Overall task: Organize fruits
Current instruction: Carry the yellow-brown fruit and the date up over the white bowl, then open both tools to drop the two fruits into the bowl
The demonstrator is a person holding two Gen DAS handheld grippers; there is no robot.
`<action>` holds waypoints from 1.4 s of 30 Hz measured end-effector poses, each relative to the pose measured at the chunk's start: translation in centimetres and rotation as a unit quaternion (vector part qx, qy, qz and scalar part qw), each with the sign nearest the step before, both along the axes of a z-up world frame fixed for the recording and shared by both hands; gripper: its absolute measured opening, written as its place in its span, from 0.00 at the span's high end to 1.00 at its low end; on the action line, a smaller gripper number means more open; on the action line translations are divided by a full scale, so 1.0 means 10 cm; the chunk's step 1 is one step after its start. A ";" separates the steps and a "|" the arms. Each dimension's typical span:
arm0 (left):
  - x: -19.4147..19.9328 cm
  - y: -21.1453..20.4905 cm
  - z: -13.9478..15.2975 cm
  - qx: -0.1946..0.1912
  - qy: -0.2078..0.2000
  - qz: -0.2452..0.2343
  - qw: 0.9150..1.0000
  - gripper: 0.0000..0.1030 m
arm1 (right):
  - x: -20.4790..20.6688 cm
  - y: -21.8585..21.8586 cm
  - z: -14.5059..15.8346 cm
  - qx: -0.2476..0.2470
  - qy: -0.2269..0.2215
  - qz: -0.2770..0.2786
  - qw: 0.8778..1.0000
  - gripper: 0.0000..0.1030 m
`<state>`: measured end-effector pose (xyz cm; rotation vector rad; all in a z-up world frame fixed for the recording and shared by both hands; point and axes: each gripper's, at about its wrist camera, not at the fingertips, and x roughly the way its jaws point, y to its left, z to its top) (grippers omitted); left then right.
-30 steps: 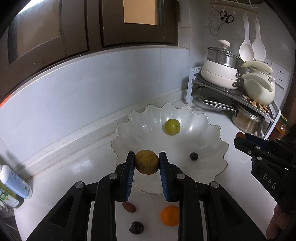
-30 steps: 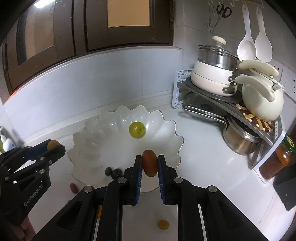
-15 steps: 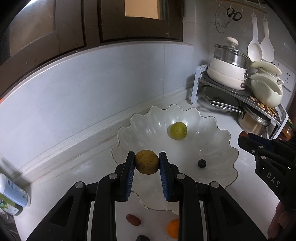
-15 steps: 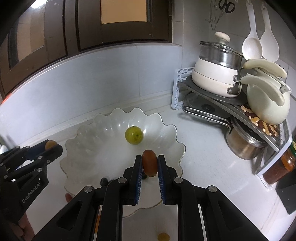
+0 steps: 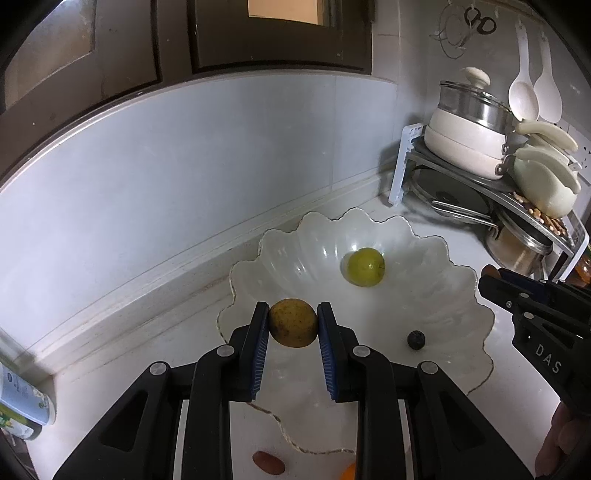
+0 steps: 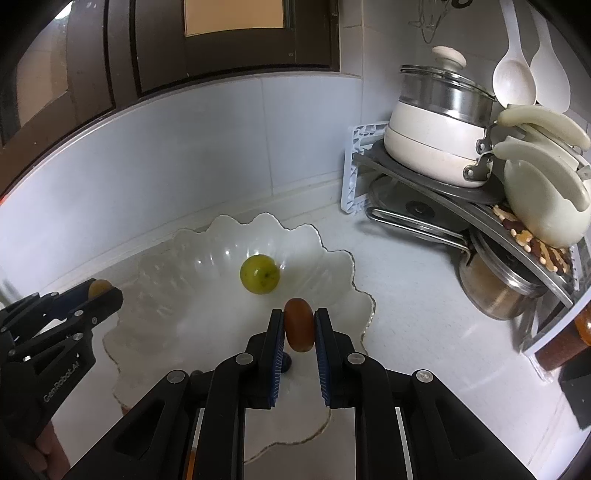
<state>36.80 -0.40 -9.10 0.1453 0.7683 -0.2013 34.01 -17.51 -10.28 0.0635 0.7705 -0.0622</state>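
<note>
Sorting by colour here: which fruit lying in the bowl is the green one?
The round green fruit near the white bowl's middle; the other one lying there is a small dark berry.

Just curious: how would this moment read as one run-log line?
left hand-held gripper: holds brown fruit | right hand-held gripper: holds date | both over bowl

Kitchen corner, white counter under dark cabinets.
Ahead of me a pale tiled wall [image 5: 192, 155] meets the white countertop [image 6: 413, 317] along a raised ledge. Dark brown cabinet doors [image 5: 110, 48] hang above, one lit panel [image 6: 236, 14] glowing amber. In the right corner stands a metal pot rack [image 6: 461, 199] with a lidded white pot [image 6: 436, 122]; two white ladles [image 5: 532, 88] and scissors [image 5: 480, 22] hang on the wall.
</note>
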 end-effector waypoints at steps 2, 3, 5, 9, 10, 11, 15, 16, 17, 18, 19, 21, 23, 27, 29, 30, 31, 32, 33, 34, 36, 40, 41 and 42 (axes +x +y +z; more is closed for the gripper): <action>0.04 0.00 -0.03 0.001 0.002 0.000 1.000 0.74 | 0.03 -0.01 -0.03 0.001 0.002 -0.001 1.000 0.83; 0.05 0.00 -0.04 0.001 0.002 0.001 1.000 0.74 | 0.04 -0.01 -0.04 0.000 0.004 -0.002 1.000 0.83; 0.08 0.00 -0.06 0.000 0.005 0.002 1.000 0.74 | 0.08 -0.03 -0.07 -0.001 0.009 -0.005 1.000 0.83; 0.13 -0.01 -0.10 0.000 0.009 0.003 1.000 0.74 | 0.13 -0.04 -0.13 0.000 0.020 -0.009 1.000 0.83; 0.14 -0.01 -0.11 0.001 0.009 0.004 1.000 0.74 | 0.13 -0.04 -0.14 0.000 0.022 -0.009 1.000 0.83; 0.15 -0.02 -0.11 0.001 0.010 0.004 1.000 0.74 | 0.14 -0.04 -0.15 -0.001 0.025 -0.008 1.000 0.83; 0.18 -0.03 -0.14 0.001 0.013 0.003 1.000 0.74 | 0.17 -0.04 -0.16 0.000 0.030 -0.007 1.000 0.82; 0.18 -0.03 -0.14 0.000 0.013 0.002 1.000 0.74 | 0.17 -0.04 -0.17 -0.001 0.030 -0.008 1.000 0.82; 0.18 -0.02 -0.14 0.001 0.011 0.003 1.000 0.74 | 0.17 -0.04 -0.17 -0.002 0.030 -0.010 0.999 0.82; 0.18 -0.03 -0.14 0.003 0.011 0.004 1.000 0.73 | 0.17 -0.04 -0.17 -0.002 0.031 -0.010 0.999 0.82; 0.18 -0.03 -0.14 0.004 0.011 0.004 1.000 0.71 | 0.17 -0.04 -0.17 -0.003 0.031 -0.011 0.999 0.82; 0.19 -0.03 -0.14 0.004 0.011 0.005 1.000 0.62 | 0.19 -0.04 -0.18 -0.002 0.034 -0.011 0.999 0.82; 0.18 -0.02 -0.14 0.006 0.009 0.007 1.000 0.58 | 0.19 -0.03 -0.19 -0.004 0.039 -0.012 0.999 0.79; 0.17 0.01 -0.13 0.009 0.005 0.012 1.000 0.46 | 0.17 -0.03 -0.18 -0.010 0.035 -0.018 0.999 0.57; 0.15 0.03 -0.11 0.011 -0.001 0.014 1.000 0.43 | 0.13 -0.03 -0.16 -0.012 0.029 -0.024 0.999 0.42; 0.14 0.03 -0.10 0.011 -0.004 0.014 1.000 0.40 | 0.12 -0.04 -0.14 -0.011 0.026 -0.026 0.999 0.41; 0.12 0.04 -0.08 0.010 -0.006 0.014 1.000 0.39 | 0.11 -0.04 -0.14 -0.011 0.026 -0.024 0.999 0.41; 0.12 0.05 -0.07 0.009 -0.007 0.015 1.000 0.36 | 0.10 -0.04 -0.13 -0.011 0.026 -0.025 0.999 0.41; 0.11 0.05 -0.07 0.009 -0.009 0.017 1.000 0.34 | 0.10 -0.03 -0.13 -0.012 0.026 -0.025 0.999 0.41; 0.10 0.06 -0.06 0.009 -0.009 0.018 1.000 0.34 | 0.10 -0.03 -0.12 -0.012 0.027 -0.027 0.999 0.41; 0.09 0.06 -0.06 0.012 -0.010 0.018 1.000 0.34 | 0.08 -0.04 -0.11 -0.014 0.025 -0.030 0.999 0.41; 0.08 0.06 -0.05 0.011 -0.008 0.017 1.000 0.34 | 0.06 -0.04 -0.07 -0.016 0.022 -0.034 0.999 0.38; 0.07 0.06 -0.04 0.010 -0.009 0.017 1.000 0.34 | 0.05 -0.04 -0.05 -0.016 0.020 -0.035 0.999 0.38; 0.07 0.07 -0.04 0.010 -0.009 0.018 1.000 0.34 | 0.04 -0.04 -0.05 -0.016 0.020 -0.035 0.999 0.38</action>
